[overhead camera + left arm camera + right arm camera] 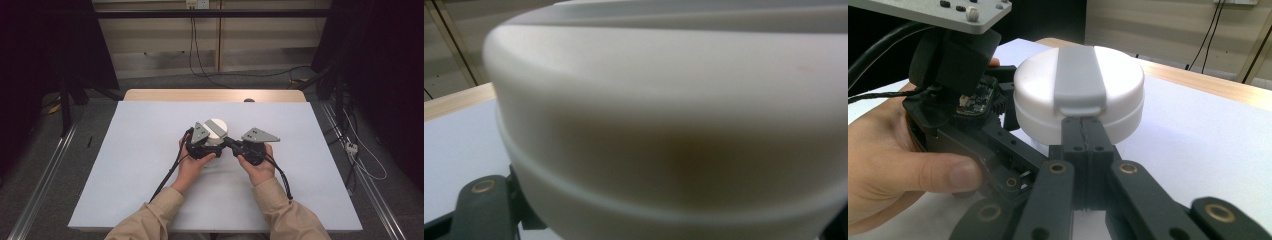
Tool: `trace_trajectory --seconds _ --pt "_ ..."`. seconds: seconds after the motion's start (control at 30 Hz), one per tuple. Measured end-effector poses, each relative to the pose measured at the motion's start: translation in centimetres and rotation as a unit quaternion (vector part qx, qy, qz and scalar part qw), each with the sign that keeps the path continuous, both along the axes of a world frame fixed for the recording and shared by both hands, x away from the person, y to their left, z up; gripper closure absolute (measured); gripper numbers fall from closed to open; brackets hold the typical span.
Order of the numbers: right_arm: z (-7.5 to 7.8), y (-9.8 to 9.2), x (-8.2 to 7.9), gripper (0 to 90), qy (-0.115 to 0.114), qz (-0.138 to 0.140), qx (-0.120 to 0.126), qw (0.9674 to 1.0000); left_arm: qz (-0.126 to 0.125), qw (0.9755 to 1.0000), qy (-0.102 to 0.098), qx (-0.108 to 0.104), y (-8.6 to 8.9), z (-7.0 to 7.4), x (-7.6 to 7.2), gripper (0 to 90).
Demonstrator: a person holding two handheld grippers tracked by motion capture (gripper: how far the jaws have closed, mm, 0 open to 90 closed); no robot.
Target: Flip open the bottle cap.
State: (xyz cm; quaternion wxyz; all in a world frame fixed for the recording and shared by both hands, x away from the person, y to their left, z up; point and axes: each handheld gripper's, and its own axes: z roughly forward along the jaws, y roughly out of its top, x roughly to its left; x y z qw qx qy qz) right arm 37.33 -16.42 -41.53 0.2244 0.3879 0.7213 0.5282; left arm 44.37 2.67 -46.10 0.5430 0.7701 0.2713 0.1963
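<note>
Currently your white round container (216, 131) sits on the white mat of the desk (140, 165), about midway between its left and right edges and somewhat toward the far edge. A grey strap or latch (1079, 80) runs across its lid and folds down over the rim on the side facing your right hand-held gripper (1083, 131).

Gripper state: the right hand-held gripper is clenched, its two black jaws pressed flat together with nothing between them, their tips just under the lower end of the grey latch. The left hand-held gripper (205, 145) is pressed up against the container's side wall; its jaws are closed down almost fully, but whether they pinch any part of the container cannot be told from these views.

Risks noted:
- If you lever the latch upward with the closed right tips, the light container may tilt or slide across the mat, since the left side's hold is unconfirmed.
- The narrow tips could slip off the latch edge and strike your left fingers (943, 175), which lie near.
- A sudden release of the latch could pop the lid and spill any contents; the contents are not visible.

Markings: no brand, label or legible writing appears on the container, latch or mat.
</note>
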Motion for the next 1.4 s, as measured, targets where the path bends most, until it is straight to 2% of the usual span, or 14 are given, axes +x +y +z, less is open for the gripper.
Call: trace_trajectory --seconds 0.27,0.83,1.07,1.4 --pt "0.8 0.1 0.1 90.0 -0.012 -0.001 0.008 0.9999 0.001 1.0 -0.001 0.003 0.0 0.0 0.0 18.5" --pt "1.5 0.4 0.6 90.0 -0.016 0.002 0.011 0.9998 0.0 1.0 -0.001 0.006 -0.1 0.0 0.0 18.5" --pt "2.4 0.6 1.0 90.0 -0.025 0.002 0.008 0.9996 0.0 1.0 -0.001 0.007 -0.1 0.0 0.0 18.5" --pt "3.0 0.8 1.4 90.0 -0.024 0.003 0.01 0.9997 0.0 1.0 0.0 0.006 -0.1 0.0 0.0 18.5"
